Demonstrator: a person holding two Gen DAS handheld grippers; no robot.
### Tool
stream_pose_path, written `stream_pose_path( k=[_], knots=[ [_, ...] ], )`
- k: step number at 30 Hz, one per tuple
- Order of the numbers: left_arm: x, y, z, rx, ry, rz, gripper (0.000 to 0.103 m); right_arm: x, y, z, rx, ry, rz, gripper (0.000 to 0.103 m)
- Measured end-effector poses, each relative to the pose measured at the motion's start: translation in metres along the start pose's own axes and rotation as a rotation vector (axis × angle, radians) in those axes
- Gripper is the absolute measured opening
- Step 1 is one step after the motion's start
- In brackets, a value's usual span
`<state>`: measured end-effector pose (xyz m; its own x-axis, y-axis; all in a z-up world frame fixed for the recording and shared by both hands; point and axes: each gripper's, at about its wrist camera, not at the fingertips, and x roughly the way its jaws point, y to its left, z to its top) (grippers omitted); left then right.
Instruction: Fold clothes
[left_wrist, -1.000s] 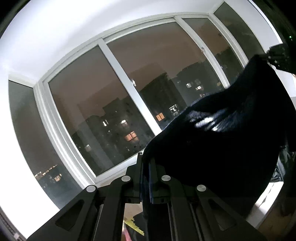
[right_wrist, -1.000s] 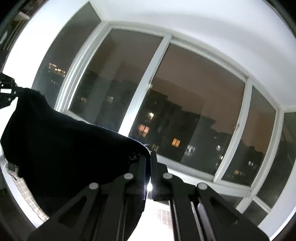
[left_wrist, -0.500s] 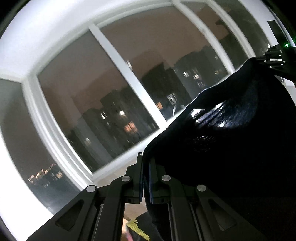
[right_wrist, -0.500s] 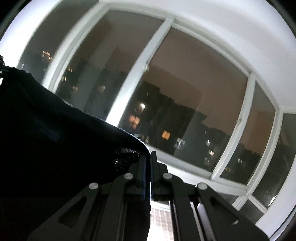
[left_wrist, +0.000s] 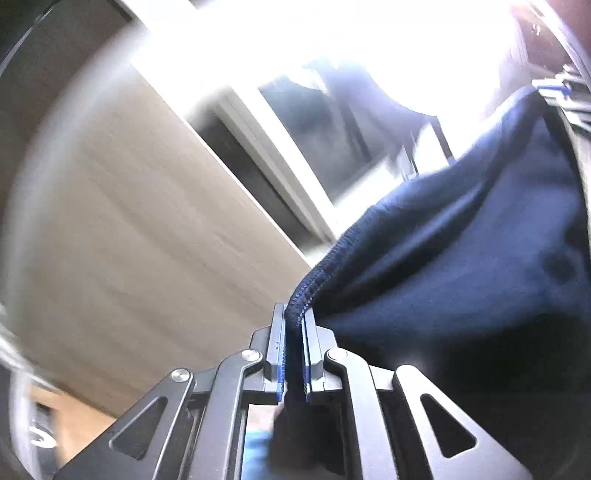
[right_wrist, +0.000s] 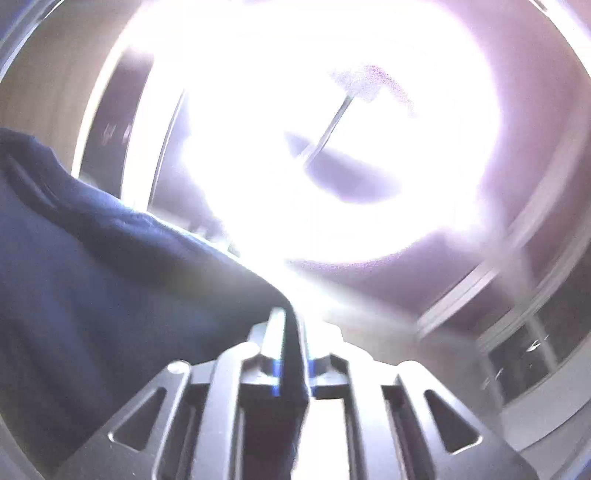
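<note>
The dark blue garment (left_wrist: 461, 258) hangs stretched between both grippers, probably so that it spreads flat before a fold. The beige desk (left_wrist: 129, 240) lies below and left of it, with the window frame (left_wrist: 280, 155) and a very bright glare behind. The left gripper (left_wrist: 294, 332) has its fingers clamped on the stitched hem. The right gripper (right_wrist: 291, 332) has just been opening its fingers a little, with cloth between them.

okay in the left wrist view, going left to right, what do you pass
Pale wooden panel → white window frame → left tool, with the hem between its fingers → dark navy garment → right tool at the garment's far corner.
</note>
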<state>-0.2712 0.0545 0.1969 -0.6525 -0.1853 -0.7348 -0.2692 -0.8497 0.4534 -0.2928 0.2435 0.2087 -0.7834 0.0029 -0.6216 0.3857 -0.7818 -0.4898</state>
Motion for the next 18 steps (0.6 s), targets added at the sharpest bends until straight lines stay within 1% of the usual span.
stream_pose_path(
  k=[1, 2, 4, 5, 7, 8, 9, 10, 12, 13, 14, 15, 16, 17, 18],
  knots=[
    [0.022, -0.008, -0.007, 0.002, 0.038, -0.031, 0.009, 0.013, 0.005, -0.013, -0.002, 0.036, 0.035, 0.032],
    [0.039, -0.013, -0.014, -0.003, 0.068, -0.060, 0.009, 0.023, 0.009, -0.024, -0.001, 0.065, 0.068, 0.042],
    [0.051, -0.009, -0.022, -0.044, 0.083, -0.097, 0.009, 0.037, -0.005, -0.034, 0.022, 0.085, 0.097, 0.048],
    [0.054, -0.004, -0.025, -0.070, 0.089, -0.103, 0.009, 0.041, -0.013, -0.039, 0.041, 0.090, 0.112, 0.050],
    [0.052, 0.009, -0.030, -0.119, 0.098, -0.088, 0.009, 0.036, -0.027, -0.052, 0.099, 0.090, 0.155, 0.051],
    [0.043, 0.012, -0.037, -0.124, 0.079, -0.086, 0.009, 0.032, -0.034, -0.057, 0.132, 0.084, 0.168, 0.051],
    [0.036, 0.016, -0.040, -0.126, 0.067, -0.083, 0.012, 0.026, -0.042, -0.062, 0.165, 0.075, 0.176, 0.053],
    [0.029, 0.021, -0.039, -0.121, 0.067, -0.080, 0.015, 0.015, -0.042, -0.072, 0.194, 0.074, 0.183, 0.060],
    [0.013, 0.023, -0.047, -0.101, 0.065, -0.069, 0.017, 0.014, -0.052, -0.075, 0.223, 0.088, 0.151, 0.061],
    [0.006, 0.025, -0.052, -0.093, 0.062, -0.078, 0.017, 0.015, -0.058, -0.074, 0.235, 0.096, 0.132, 0.061],
    [0.003, 0.030, -0.062, -0.090, 0.055, -0.109, 0.017, 0.018, -0.062, -0.077, 0.247, 0.108, 0.141, 0.061],
    [0.000, 0.034, -0.071, -0.087, 0.048, -0.139, 0.023, 0.020, -0.063, -0.082, 0.252, 0.115, 0.198, 0.061],
    [0.000, 0.037, -0.079, -0.088, 0.052, -0.154, 0.025, 0.024, -0.060, -0.087, 0.240, 0.125, 0.267, 0.061],
    [0.005, 0.038, -0.083, -0.096, 0.074, -0.142, 0.025, 0.028, -0.054, -0.092, 0.225, 0.138, 0.294, 0.061],
    [0.010, 0.037, -0.086, -0.105, 0.089, -0.135, 0.024, 0.034, -0.048, -0.097, 0.208, 0.154, 0.296, 0.061]
  ],
)
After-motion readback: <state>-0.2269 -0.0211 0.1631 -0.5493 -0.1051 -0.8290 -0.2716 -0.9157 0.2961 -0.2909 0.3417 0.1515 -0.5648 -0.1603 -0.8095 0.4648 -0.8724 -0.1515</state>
